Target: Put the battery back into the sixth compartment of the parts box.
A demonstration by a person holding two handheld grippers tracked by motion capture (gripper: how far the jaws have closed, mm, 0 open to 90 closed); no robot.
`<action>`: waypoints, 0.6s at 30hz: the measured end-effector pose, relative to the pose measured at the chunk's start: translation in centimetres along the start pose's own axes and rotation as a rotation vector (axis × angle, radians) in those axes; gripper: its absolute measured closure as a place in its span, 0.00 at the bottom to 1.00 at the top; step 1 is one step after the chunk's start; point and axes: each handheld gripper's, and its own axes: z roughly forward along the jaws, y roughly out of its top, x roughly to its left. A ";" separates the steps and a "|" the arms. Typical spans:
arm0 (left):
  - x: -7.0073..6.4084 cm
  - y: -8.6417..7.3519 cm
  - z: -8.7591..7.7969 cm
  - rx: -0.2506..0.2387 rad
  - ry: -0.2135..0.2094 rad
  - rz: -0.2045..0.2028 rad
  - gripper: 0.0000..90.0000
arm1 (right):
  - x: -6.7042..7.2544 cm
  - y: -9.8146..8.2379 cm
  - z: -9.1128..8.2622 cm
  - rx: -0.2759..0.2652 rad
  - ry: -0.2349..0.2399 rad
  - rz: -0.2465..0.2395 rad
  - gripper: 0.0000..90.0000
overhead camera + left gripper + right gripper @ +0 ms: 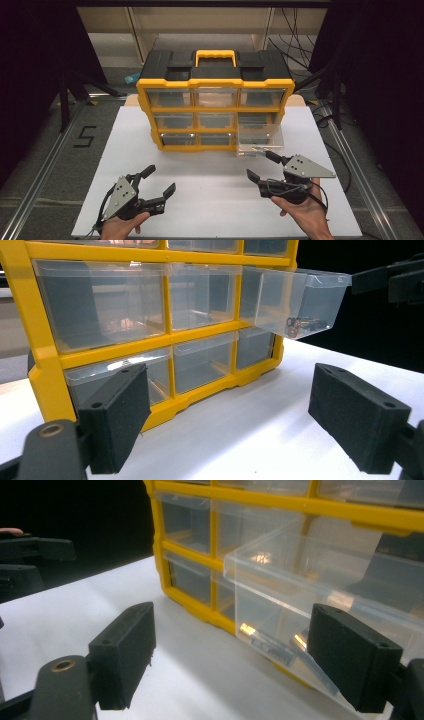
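A yellow and black organizer (215,75) with clear drawers stands at the back middle of the white table (210,210). Its middle-row right drawer (260,141) is pulled out; the same drawer (300,295) (280,590) holds small metal pieces (300,324) (270,646). My right gripper (260,164) (245,655) is open just in front of that drawer, with its far jaw close to the drawer's front; I cannot tell if they touch. My left gripper (160,180) (235,415) is open at the front left, empty, facing the lower drawers.
A yellow carry handle (215,54) tops the organizer. Metal rails (45,165) run along both sides of the table, and the floor at the left bears a "5" mark (85,136). Dark stands and cables (325,80) sit at the back right.
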 end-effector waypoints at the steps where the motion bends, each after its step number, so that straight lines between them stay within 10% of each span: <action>1: 0.0 0.0 0.0 0.001 -0.001 0.000 0.18 | 0.0 -0.1 0.0 0.003 -0.012 0.000 0.22; 18: -0.1 -0.1 0.1 0.006 -0.006 -0.003 0.18 | 0.5 -2.0 -0.3 -0.038 -0.005 0.031 0.19</action>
